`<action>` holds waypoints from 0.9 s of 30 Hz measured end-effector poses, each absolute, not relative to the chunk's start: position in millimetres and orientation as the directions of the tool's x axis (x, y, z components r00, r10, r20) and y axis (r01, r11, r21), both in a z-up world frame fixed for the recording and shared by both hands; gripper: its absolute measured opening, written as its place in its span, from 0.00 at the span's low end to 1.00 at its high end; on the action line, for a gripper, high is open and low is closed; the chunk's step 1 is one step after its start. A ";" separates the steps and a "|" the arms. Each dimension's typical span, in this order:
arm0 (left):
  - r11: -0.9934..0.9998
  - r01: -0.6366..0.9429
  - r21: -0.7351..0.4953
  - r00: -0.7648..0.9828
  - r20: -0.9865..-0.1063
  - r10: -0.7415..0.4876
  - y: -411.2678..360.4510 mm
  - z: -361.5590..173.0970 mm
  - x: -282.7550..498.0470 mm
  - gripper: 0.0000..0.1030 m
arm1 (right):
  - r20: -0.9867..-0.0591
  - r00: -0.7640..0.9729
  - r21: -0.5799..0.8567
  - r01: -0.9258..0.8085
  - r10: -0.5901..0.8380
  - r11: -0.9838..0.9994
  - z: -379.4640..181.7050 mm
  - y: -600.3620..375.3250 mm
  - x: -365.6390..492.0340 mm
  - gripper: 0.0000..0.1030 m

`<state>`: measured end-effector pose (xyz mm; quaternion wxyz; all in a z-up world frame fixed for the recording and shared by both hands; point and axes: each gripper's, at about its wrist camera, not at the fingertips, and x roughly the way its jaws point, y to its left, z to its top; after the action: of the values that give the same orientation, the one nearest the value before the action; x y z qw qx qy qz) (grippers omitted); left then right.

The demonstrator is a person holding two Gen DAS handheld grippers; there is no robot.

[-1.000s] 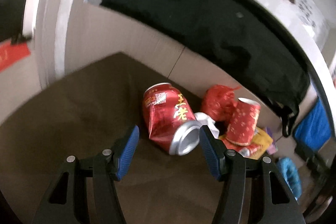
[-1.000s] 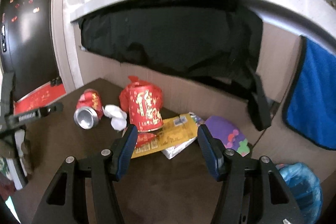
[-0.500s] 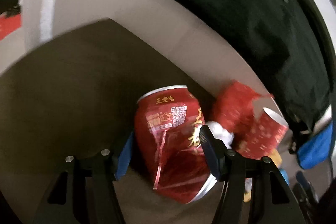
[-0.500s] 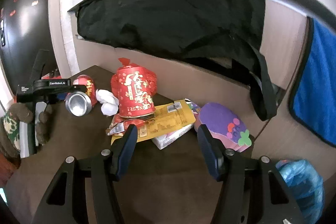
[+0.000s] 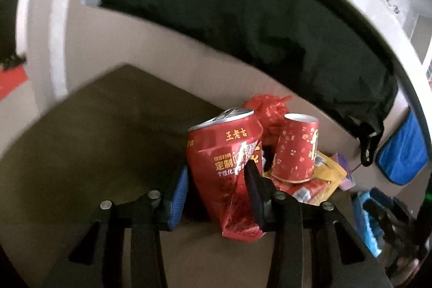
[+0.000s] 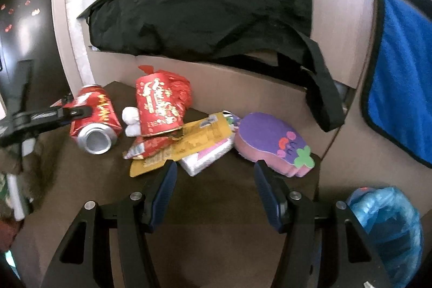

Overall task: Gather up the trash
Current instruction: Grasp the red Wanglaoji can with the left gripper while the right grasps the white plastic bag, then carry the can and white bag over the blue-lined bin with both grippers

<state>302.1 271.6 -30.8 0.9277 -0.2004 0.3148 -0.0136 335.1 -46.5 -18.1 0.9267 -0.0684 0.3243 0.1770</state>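
Note:
A dented red drink can [image 5: 224, 161] lies on the brown table [image 5: 94, 139], between the blue pads of my left gripper [image 5: 216, 172]. Its jaws are closing, and both pads touch the crumpled sides. The right wrist view shows the same can [image 6: 94, 112] on its side, its open end facing out, with a left finger [image 6: 54, 114] across it. My right gripper [image 6: 215, 169] stands open over bare table, just short of a yellow packet [image 6: 189, 142] and a white pack [image 6: 208, 155]. An upside-down red paper cup [image 6: 159, 104] and white tissue [image 6: 131, 120] sit beside the can.
A red bag [image 6: 181, 91] sits behind the cup, and a purple flower-shaped pad [image 6: 272, 139] lies at the table's right end. A blue-lined bin [image 6: 386, 223] stands low at right. Black cloth [image 6: 202, 10] and a blue towel [image 6: 402, 72] hang behind.
My left gripper moved forward around the can and its jaws narrowed onto it. The right gripper sank a little toward the pile and stayed open.

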 end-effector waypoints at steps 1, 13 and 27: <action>0.926 -0.115 -0.361 0.815 -0.566 -0.119 275.6 -27.2 289.6 0.41 | -0.625 0.725 -0.016 -0.384 0.290 0.923 -17.7 -40.9 334.6 0.55; 0.901 -0.261 -0.346 0.865 -0.498 0.060 323.2 -34.7 247.9 0.41 | -0.684 0.593 0.005 -0.577 0.424 0.817 -24.0 83.5 373.3 0.55; 0.864 -0.289 -0.413 0.862 -0.504 0.047 350.2 -50.4 243.9 0.41 | -0.757 0.602 -0.117 -0.506 0.253 0.855 -66.5 166.4 442.2 0.46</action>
<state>243.9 350.2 -50.4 0.9333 -0.2452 0.2465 0.0898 442.2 166.4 -66.5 0.8802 -0.1622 0.3905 0.2154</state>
